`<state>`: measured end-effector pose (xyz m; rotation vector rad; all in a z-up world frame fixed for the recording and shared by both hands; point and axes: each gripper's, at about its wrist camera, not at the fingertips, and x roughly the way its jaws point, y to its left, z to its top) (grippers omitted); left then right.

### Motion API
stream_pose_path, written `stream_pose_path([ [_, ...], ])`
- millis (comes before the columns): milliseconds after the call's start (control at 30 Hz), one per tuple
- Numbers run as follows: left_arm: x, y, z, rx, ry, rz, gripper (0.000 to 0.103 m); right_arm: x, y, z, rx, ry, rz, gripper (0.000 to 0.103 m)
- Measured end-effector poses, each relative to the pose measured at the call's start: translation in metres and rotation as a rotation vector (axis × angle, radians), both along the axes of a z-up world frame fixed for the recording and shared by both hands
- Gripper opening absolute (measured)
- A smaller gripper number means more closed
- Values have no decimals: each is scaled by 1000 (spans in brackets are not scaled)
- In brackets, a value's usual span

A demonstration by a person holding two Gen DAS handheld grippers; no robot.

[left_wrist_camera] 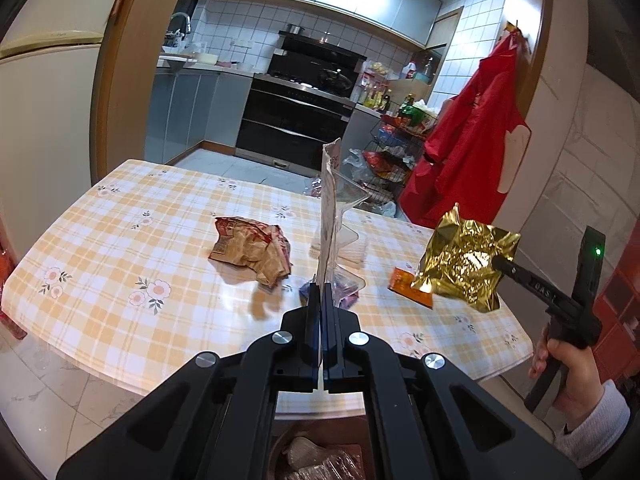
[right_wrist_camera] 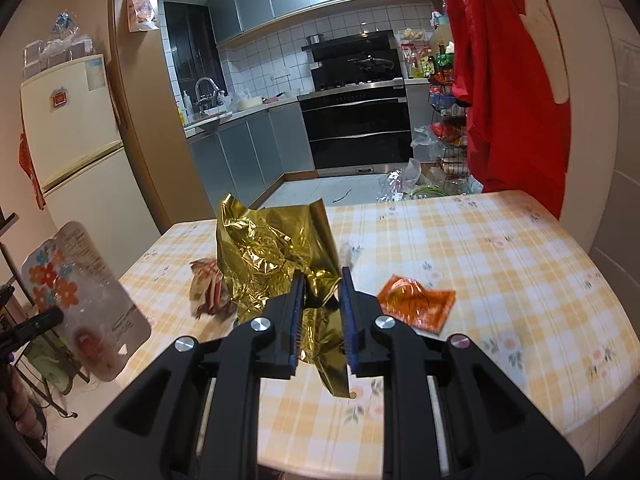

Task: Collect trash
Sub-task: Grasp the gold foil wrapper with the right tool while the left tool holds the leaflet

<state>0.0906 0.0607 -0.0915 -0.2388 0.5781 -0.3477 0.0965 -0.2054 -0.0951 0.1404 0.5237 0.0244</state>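
My left gripper (left_wrist_camera: 321, 292) is shut on a clear plastic package with a card backing (left_wrist_camera: 332, 208), held upright above the table; the same package shows flat at the left of the right wrist view (right_wrist_camera: 86, 300). My right gripper (right_wrist_camera: 322, 280) is shut on a crumpled gold foil wrapper (right_wrist_camera: 272, 252), lifted above the table; the wrapper also shows in the left wrist view (left_wrist_camera: 466, 264). A crumpled red-brown wrapper (left_wrist_camera: 252, 250) lies mid-table. An orange wrapper (right_wrist_camera: 418, 304) lies flat on the table to the right. A small purple wrapper (left_wrist_camera: 348, 292) lies just past my left fingertips.
The table has a yellow plaid floral cloth (left_wrist_camera: 120, 240). A trash bin with rubbish in it (left_wrist_camera: 320, 460) sits below the table's near edge. A red apron (left_wrist_camera: 472, 140) hangs at the right. A fridge (right_wrist_camera: 80, 132) stands left; the kitchen lies beyond.
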Motion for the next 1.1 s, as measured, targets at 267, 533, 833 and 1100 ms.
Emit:
stream_pose_path([
  [267,-29,-6,11,-19,-21,-23,1,-52,10,5,-17,-10,0,20],
  [533,-53,-7,17,-15,-33,-36,1,-86,16,0,-1,13,21,20],
  [833,-71,-4,21,-37,-38,-34,1,-106,35,-3,-33,62,76,20],
  [1100,-77,-4,25,-36,-46,-35,1,-116,40,-5,-49,101,96,20],
])
